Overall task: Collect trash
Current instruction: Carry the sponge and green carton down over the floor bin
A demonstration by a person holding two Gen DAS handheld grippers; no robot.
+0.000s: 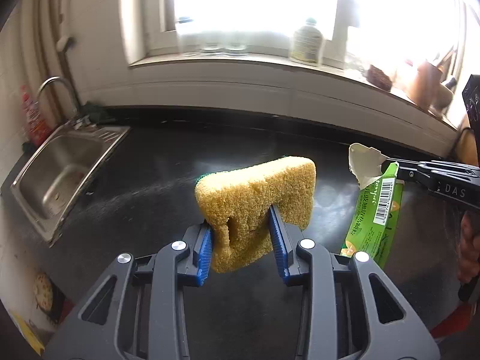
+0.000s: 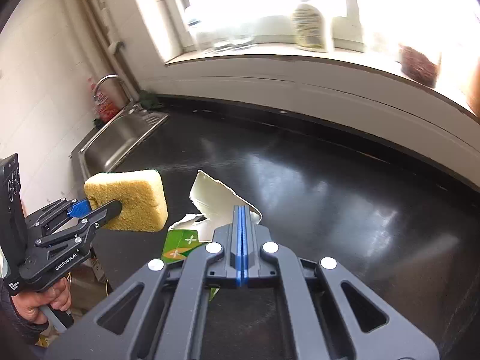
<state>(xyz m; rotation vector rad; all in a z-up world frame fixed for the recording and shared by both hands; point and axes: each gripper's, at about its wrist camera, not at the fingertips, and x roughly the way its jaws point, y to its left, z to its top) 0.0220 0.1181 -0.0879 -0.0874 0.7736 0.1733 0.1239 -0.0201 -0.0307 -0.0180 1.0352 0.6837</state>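
My left gripper (image 1: pixel 241 228) is shut on a yellow sponge (image 1: pixel 258 198) with a green scouring back, held in the air over the black counter (image 1: pixel 156 162). The sponge also shows in the right wrist view (image 2: pixel 129 199), squeezed between the left gripper's fingers (image 2: pixel 99 207). My right gripper (image 2: pixel 242 210) is shut on a torn green carton (image 2: pixel 183 240) with a white inside flap (image 2: pixel 210 198), lifted above the counter. In the left wrist view the carton (image 1: pixel 375 210) hangs from the right gripper (image 1: pixel 390 165) at the right.
A steel sink (image 1: pixel 60 174) with a tap (image 1: pixel 57 90) is set in the counter at the left; a red bottle (image 1: pixel 33 117) stands behind it. A windowsill (image 1: pixel 240 60) behind holds a bottle (image 1: pixel 307 42) and jars. The black counter (image 2: pixel 330 186) stretches ahead.
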